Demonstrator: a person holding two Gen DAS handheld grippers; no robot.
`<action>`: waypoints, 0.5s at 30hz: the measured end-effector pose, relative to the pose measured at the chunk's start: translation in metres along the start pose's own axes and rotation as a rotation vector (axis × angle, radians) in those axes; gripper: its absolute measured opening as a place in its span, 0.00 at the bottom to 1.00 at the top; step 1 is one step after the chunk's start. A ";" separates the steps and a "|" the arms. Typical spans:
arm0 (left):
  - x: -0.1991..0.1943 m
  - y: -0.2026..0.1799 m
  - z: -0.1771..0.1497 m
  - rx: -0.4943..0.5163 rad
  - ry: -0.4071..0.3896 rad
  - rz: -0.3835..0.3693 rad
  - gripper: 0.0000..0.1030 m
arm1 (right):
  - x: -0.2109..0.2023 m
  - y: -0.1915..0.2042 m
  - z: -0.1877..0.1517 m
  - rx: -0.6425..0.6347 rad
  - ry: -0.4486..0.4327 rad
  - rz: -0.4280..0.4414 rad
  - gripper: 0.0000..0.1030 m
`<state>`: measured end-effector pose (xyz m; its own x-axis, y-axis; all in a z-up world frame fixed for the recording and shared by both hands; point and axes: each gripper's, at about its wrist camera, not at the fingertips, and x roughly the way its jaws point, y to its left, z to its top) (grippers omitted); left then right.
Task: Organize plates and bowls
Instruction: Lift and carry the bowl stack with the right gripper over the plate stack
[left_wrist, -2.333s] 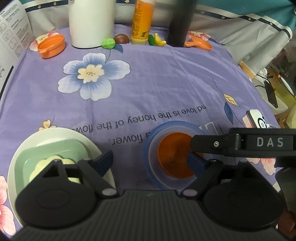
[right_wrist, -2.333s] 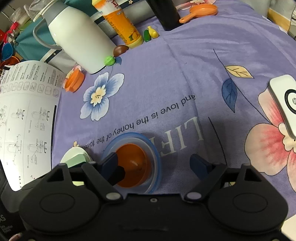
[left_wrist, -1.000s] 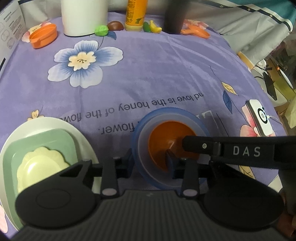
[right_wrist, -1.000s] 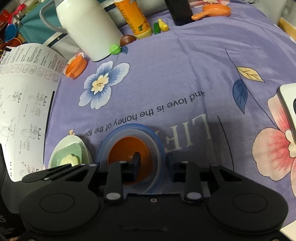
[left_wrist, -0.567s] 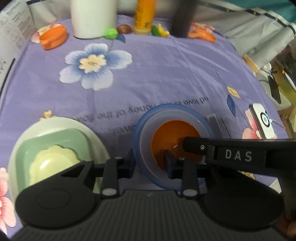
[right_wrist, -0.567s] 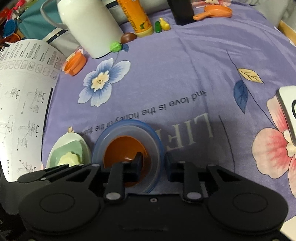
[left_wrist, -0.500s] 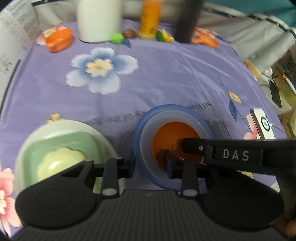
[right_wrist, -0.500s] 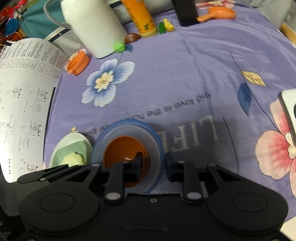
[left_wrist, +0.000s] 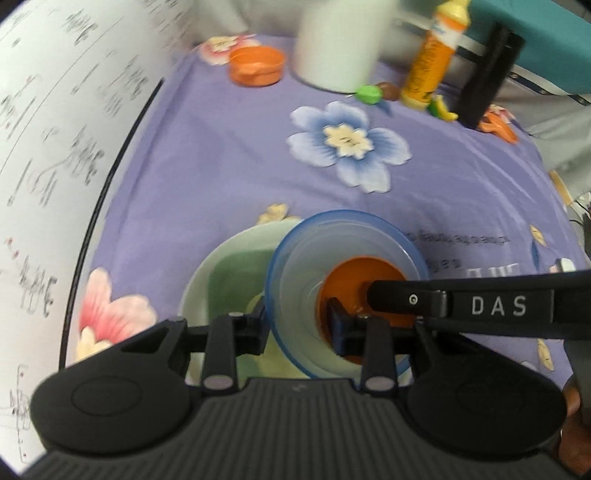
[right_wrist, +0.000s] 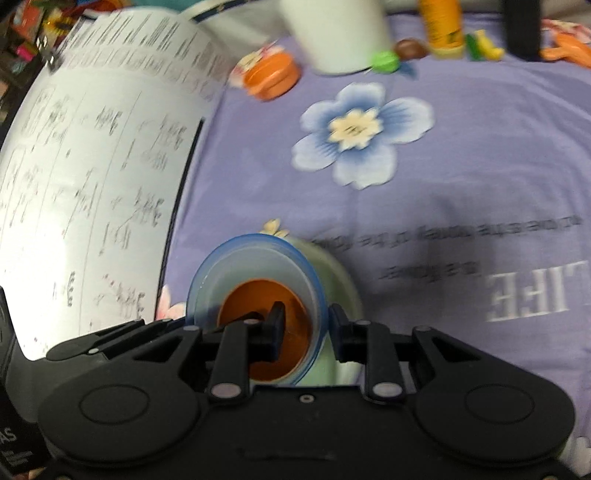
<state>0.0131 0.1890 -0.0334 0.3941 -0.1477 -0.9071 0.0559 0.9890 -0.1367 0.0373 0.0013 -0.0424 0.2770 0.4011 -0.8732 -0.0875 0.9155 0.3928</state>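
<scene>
Blue-rimmed bowl (left_wrist: 347, 280) with orange bowl (left_wrist: 364, 291) inside, above white plate (left_wrist: 207, 280) | left gripper (left_wrist: 299, 325) fingers clamp 9 o'clock rim, right gripper (right_wrist: 306, 325) 3 o'clock | risk: uneven grip tilts bowl, stack slips on landing

Bowl (left_wrist: 343, 258) prob. over plate stack (left_wrist: 229, 266).

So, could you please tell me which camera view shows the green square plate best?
The left wrist view. There the green square plate shows its flat green face inside the white round plate, partly covered by the blue bowl. The right wrist view shows only a blurred pale rim beside the bowl.
</scene>
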 end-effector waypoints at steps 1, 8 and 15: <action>0.001 0.004 -0.002 -0.007 0.006 0.003 0.30 | 0.004 0.003 0.000 -0.007 0.009 -0.001 0.25; 0.014 0.016 -0.011 -0.021 0.035 -0.011 0.31 | 0.023 0.007 -0.005 -0.003 0.062 -0.011 0.25; 0.022 0.012 -0.010 -0.009 0.045 -0.010 0.31 | 0.031 0.003 -0.008 -0.010 0.076 -0.034 0.25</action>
<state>0.0128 0.1979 -0.0588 0.3522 -0.1579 -0.9225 0.0513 0.9874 -0.1494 0.0377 0.0168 -0.0712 0.2068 0.3703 -0.9056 -0.0883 0.9289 0.3597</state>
